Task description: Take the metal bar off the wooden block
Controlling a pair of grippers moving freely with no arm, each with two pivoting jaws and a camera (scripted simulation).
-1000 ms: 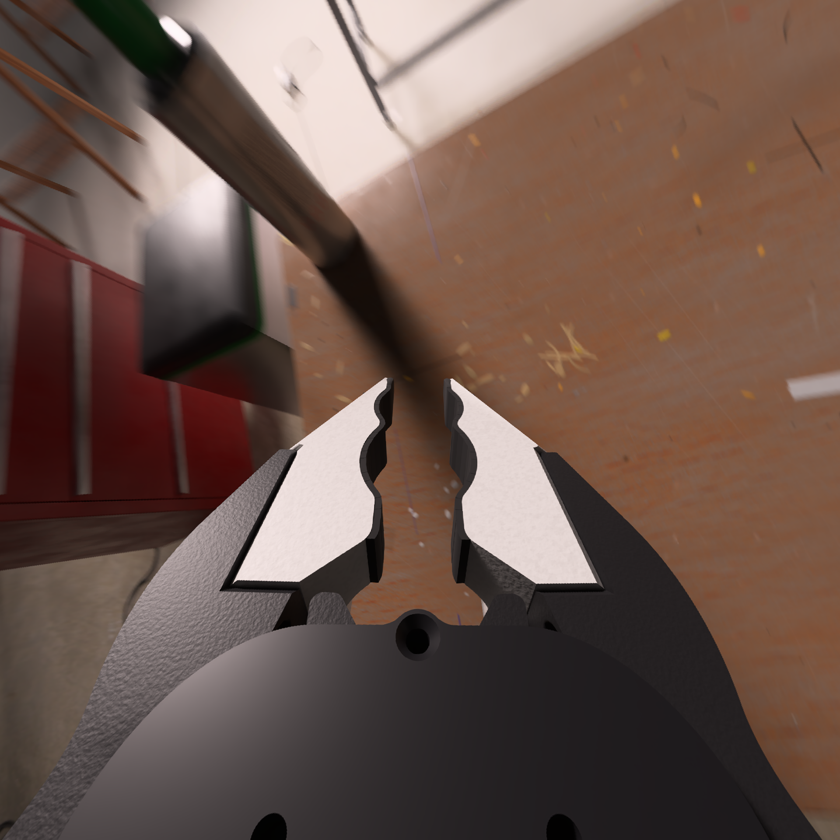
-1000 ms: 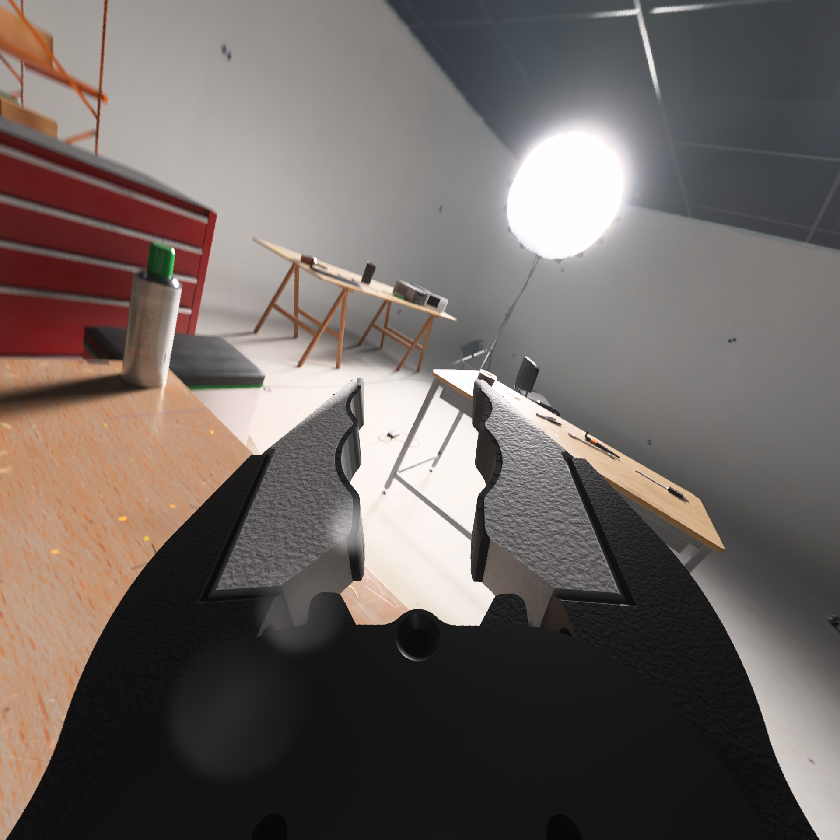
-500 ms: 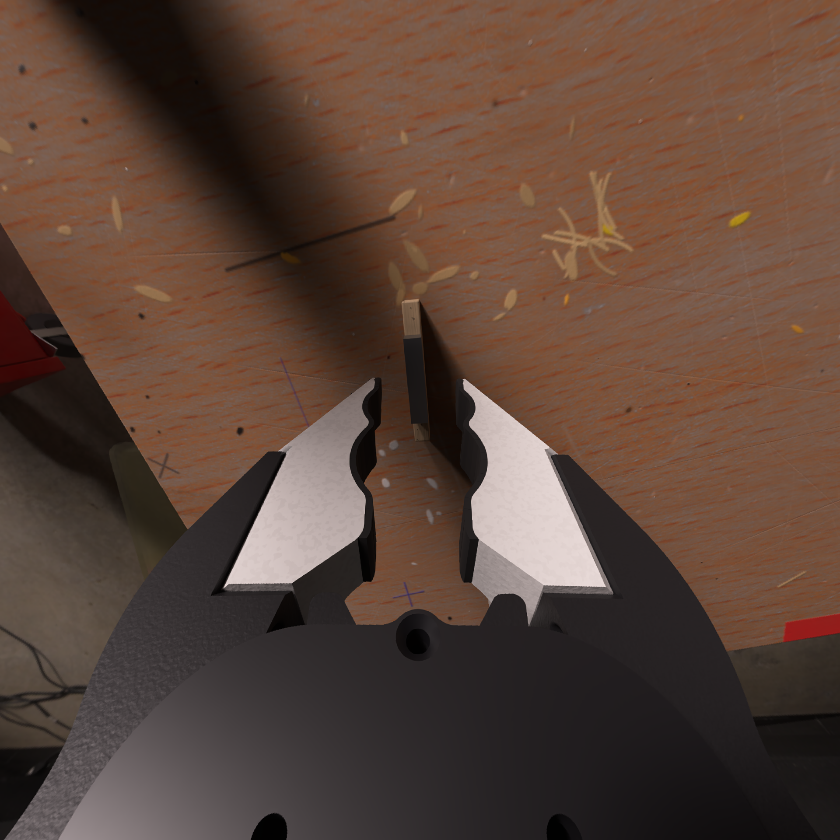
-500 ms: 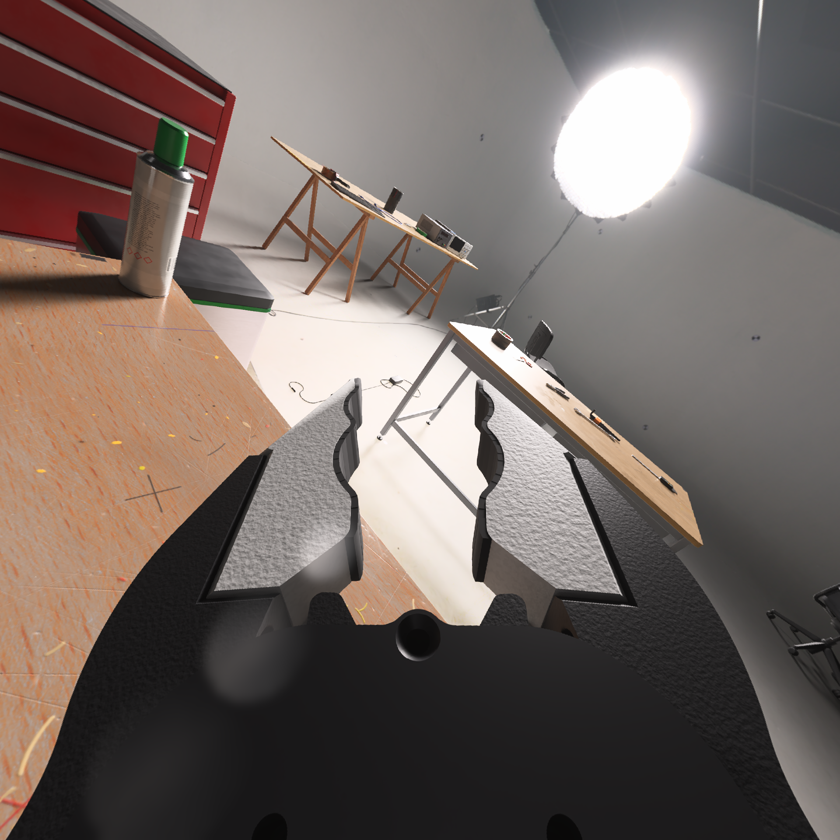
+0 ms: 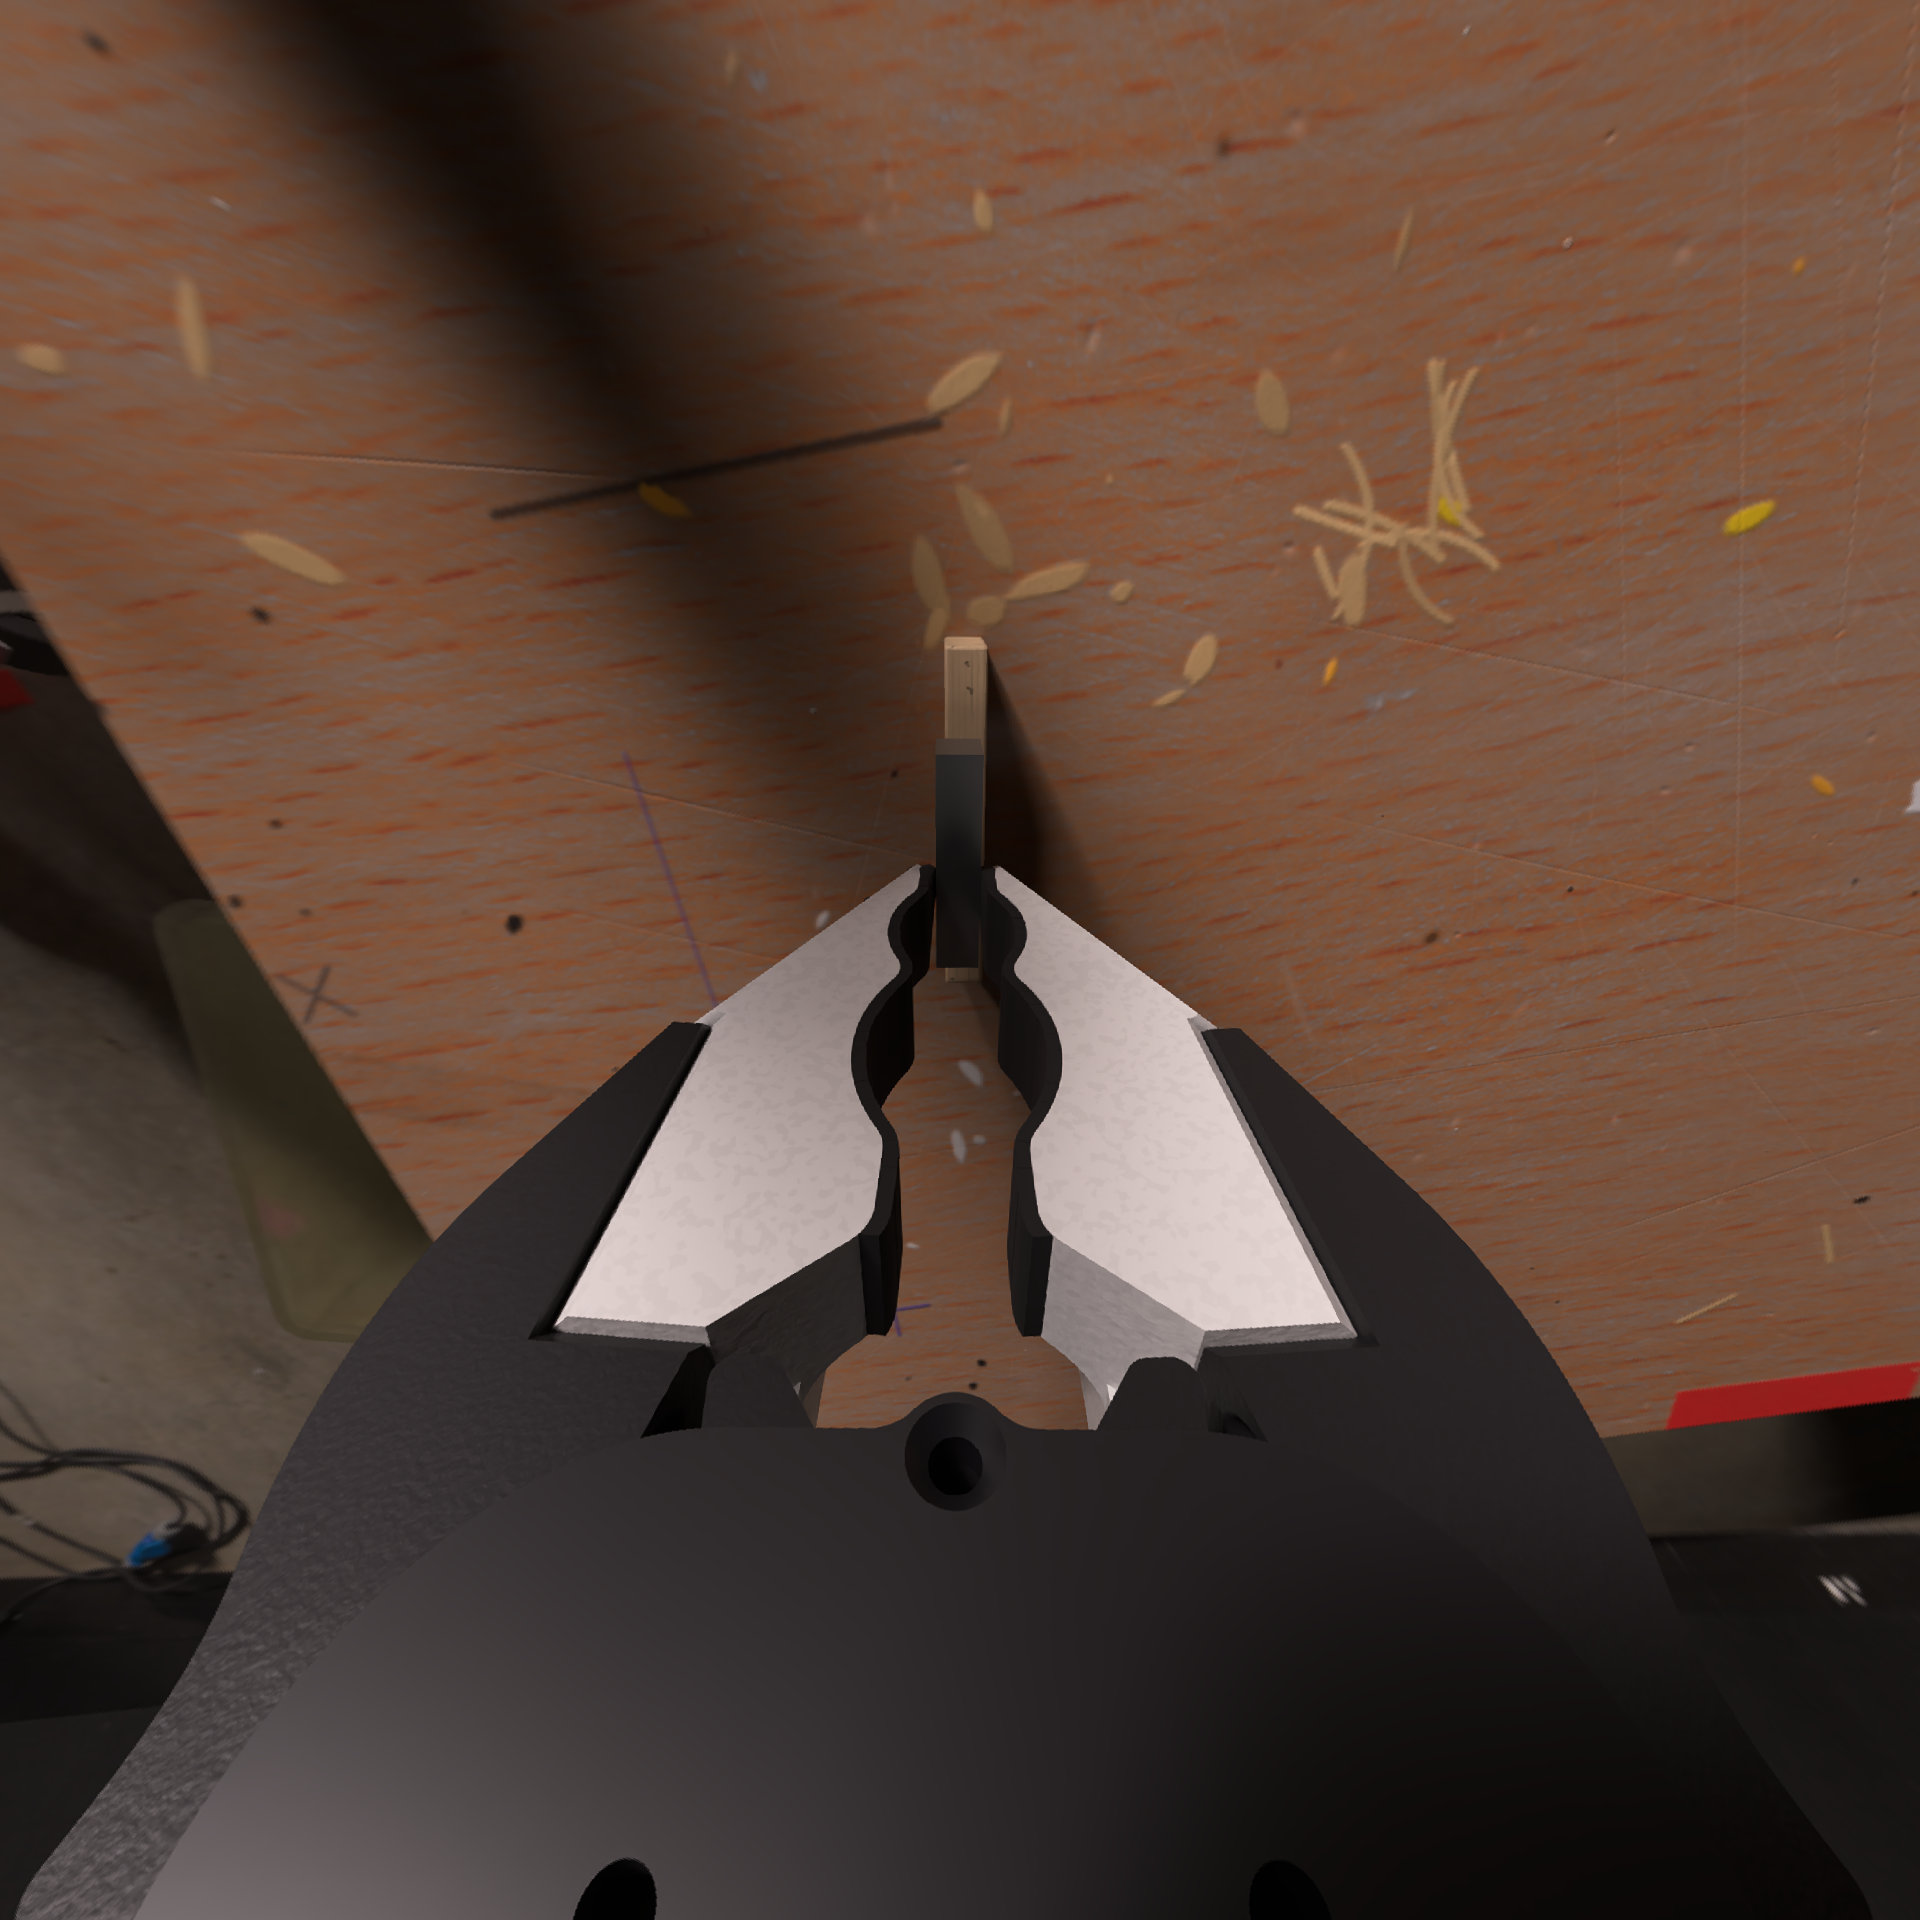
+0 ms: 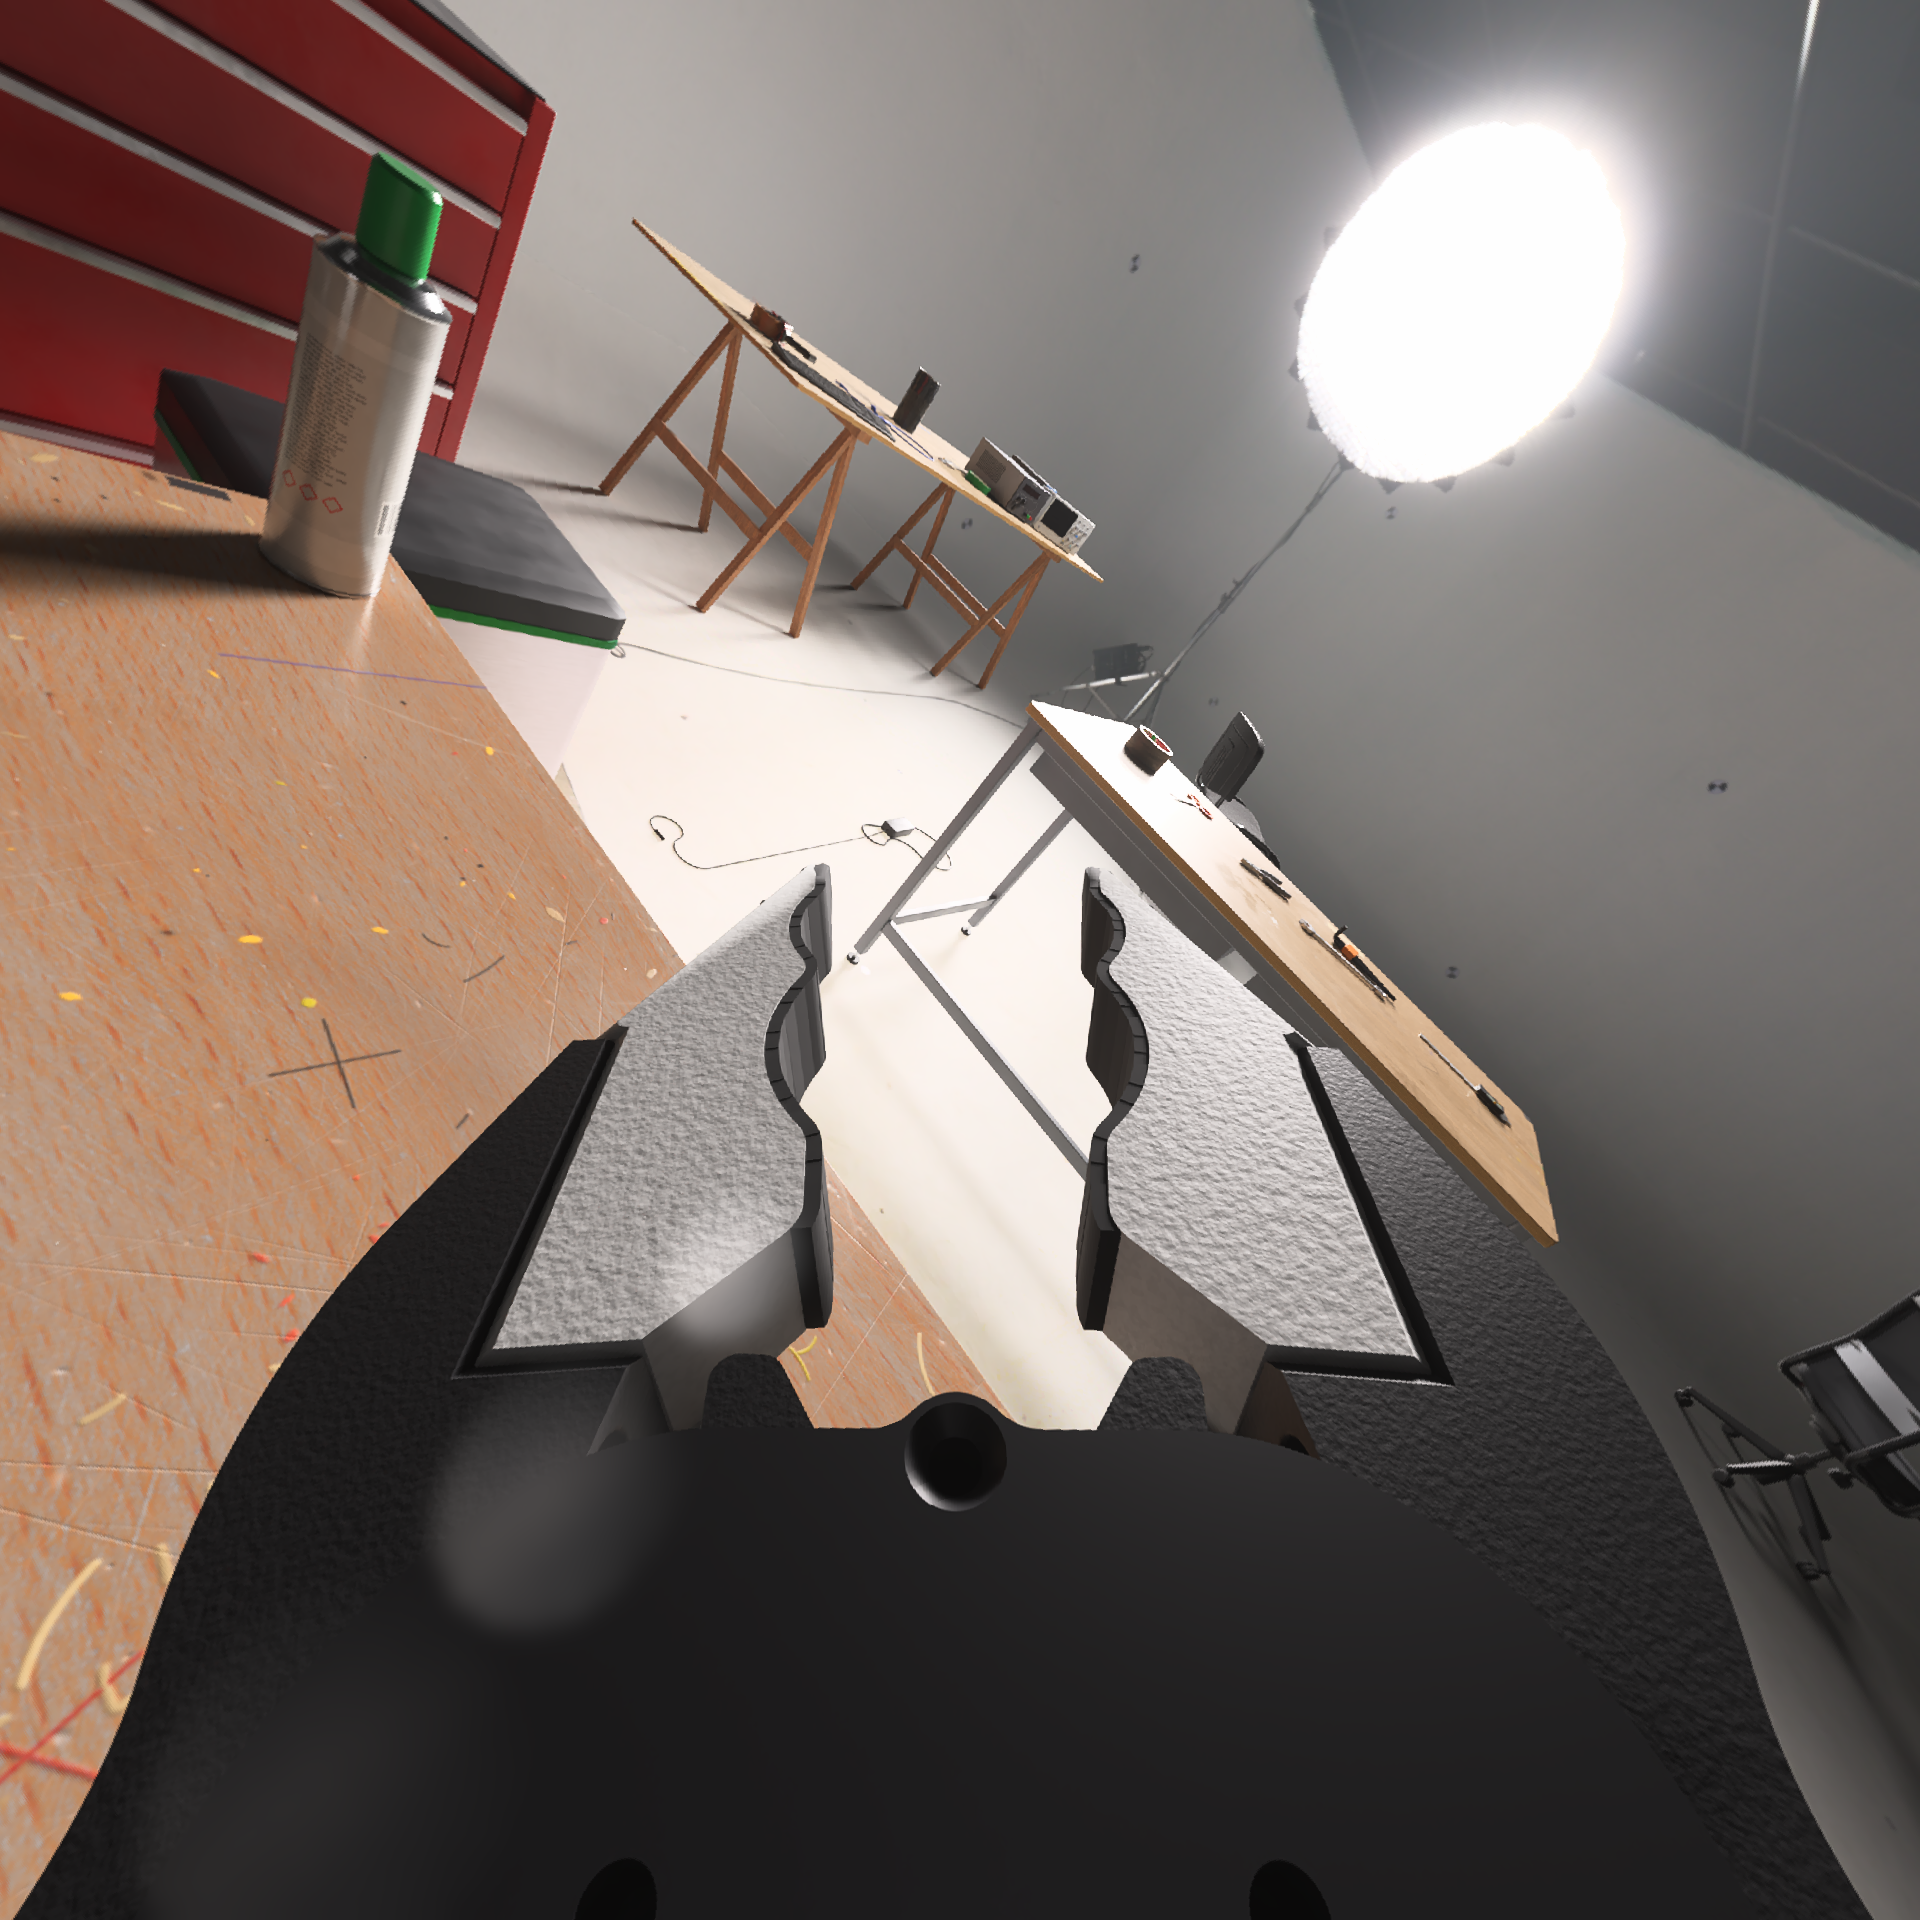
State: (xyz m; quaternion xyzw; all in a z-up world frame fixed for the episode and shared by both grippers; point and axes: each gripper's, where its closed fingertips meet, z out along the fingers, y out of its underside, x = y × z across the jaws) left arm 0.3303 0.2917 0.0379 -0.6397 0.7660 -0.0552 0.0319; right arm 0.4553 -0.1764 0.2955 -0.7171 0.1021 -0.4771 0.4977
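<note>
In the left wrist view a dark metal bar (image 5: 958, 810) lies lengthwise on top of a slim pale wooden block (image 5: 964, 681) on the wooden table (image 5: 1403, 987). The block's ends stick out past the bar. My left gripper (image 5: 958, 883) looks down on them, and its fingertips (image 5: 909, 899) press against the near part of the bar from both sides. My right gripper (image 6: 956, 904) is open and empty, over the table's edge and pointing out into the room. Neither bar nor block shows in the right wrist view.
A silver spray can with a green cap (image 6: 348, 395) stands near the table's far corner and throws a long shadow (image 5: 582, 343). Behind it are a red drawer cabinet (image 6: 208, 156) and a black mat (image 6: 499, 540). The table edge (image 5: 312, 1091) runs diagonally at lower left. Wood shavings (image 5: 1392, 530) litter the top.
My left gripper swung from the can down over the block, moved in and closed its fingers onto the bar. My right gripper tilted and shifted a little, staying open.
</note>
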